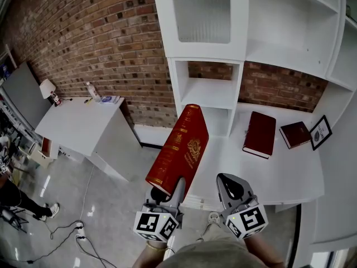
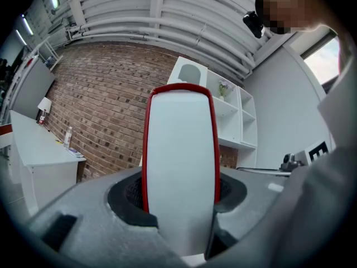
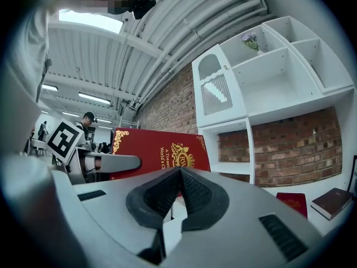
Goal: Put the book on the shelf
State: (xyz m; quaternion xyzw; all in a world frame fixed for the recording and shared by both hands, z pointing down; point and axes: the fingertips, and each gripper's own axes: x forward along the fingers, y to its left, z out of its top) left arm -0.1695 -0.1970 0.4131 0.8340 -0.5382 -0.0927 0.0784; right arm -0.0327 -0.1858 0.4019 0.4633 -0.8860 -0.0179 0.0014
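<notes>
A thick red book with gold print on its cover stands tilted in the air in front of the white shelf unit. My left gripper is shut on its lower end. The left gripper view shows the book's white page edge filling the gap between both pads. My right gripper hovers to the right of the book, shut with nothing in it. From the right gripper view the book's cover shows to the left, past the closed jaws.
Two dark red books lie flat on the white counter, beside a small framed picture. A white desk with a bottle and small items stands at the left against the brick wall. Cables run over the floor.
</notes>
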